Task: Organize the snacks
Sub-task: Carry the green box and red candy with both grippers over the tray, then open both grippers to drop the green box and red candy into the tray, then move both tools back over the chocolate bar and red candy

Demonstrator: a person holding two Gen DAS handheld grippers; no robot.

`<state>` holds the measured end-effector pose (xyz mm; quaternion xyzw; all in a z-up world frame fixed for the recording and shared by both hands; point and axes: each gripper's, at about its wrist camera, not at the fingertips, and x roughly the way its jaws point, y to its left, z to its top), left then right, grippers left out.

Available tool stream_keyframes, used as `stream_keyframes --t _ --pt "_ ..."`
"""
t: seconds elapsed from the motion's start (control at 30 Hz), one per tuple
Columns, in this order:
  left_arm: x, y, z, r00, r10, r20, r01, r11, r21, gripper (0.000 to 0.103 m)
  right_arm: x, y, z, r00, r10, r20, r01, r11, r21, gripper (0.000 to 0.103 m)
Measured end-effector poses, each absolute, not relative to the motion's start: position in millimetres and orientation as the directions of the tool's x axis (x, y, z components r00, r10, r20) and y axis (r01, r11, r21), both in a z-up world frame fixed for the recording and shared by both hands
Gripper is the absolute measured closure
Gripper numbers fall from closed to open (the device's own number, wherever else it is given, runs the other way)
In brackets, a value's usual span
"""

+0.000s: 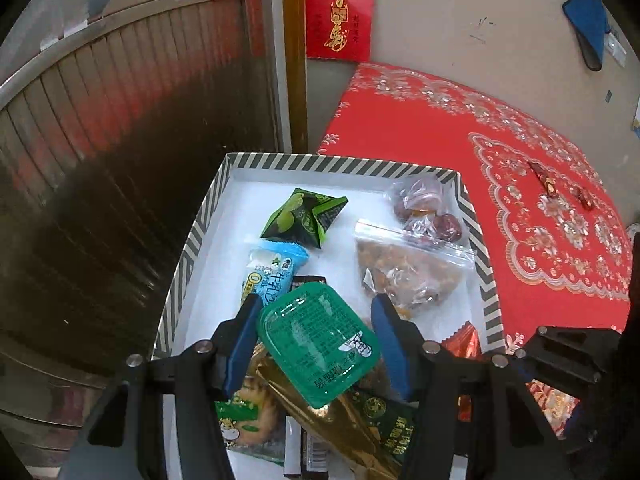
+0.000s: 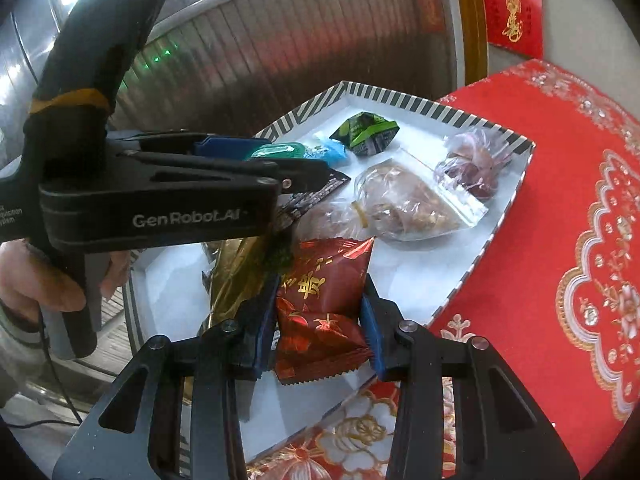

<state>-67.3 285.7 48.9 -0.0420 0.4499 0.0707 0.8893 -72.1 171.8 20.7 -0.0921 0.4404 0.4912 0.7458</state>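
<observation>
1. The striped-rim box [image 1: 208, 216] at the table's left edge already holds most snacks: a green triangular pack [image 1: 304, 216], a blue milk-candy pack [image 1: 272, 276], a zip bag of nuts [image 1: 408, 276] and a bag of red dates [image 1: 432, 212].
2. The left gripper [image 1: 316, 336] pinches a green sealed cup [image 1: 320, 340] above the box's near end.
3. The right gripper [image 2: 320, 320] pinches a red pastry packet [image 2: 320, 304] over the box's near right edge.
4. Left to do, I judge: release both, then collect the wrapped candies [image 1: 544, 180] far right on the red tablecloth [image 1: 420, 128].
</observation>
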Motion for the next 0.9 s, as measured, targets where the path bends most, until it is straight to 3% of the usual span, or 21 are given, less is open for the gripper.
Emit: stream_keyframes --t 0.13,0.23,0.33,0.5,0.8,0.83,0.9 --pt "-65 283 47 0.583 0.12 -0.804 -0.169 0.985 0.024 0.044 -71 167 25 0.144 0.673 -0.725 -0.806 0.505 0.309 0.062" --pt "-63 283 46 0.576 0.128 -0.807 -0.179 0.983 0.028 0.043 -68 160 31 0.152 0.7 -0.698 -0.798 0.503 0.331 0.051" --pt "-61 282 46 0.57 0.149 -0.808 -0.189 0.981 0.047 0.043 -67 152 37 0.162 0.711 -0.684 -0.793 0.507 0.339 0.05" --pt "-59 274 51 0.589 0.146 -0.795 -0.187 0.981 0.042 0.024 -64 131 40 0.178 0.715 -0.676 -0.779 0.523 0.347 0.05" --pt "-54 246 65 0.629 0.132 -0.766 -0.154 0.987 0.044 0.018 -52 71 40 0.242 0.72 -0.65 -0.701 0.593 0.396 0.05" --pt "-53 241 67 0.632 0.128 -0.765 -0.146 0.988 0.045 0.018 -51 67 41 0.25 0.72 -0.648 -0.696 0.599 0.397 0.048" --pt "-50 231 69 0.634 0.107 -0.766 -0.126 0.991 0.034 0.018 -49 54 42 0.268 0.714 -0.647 -0.682 0.615 0.396 0.036"
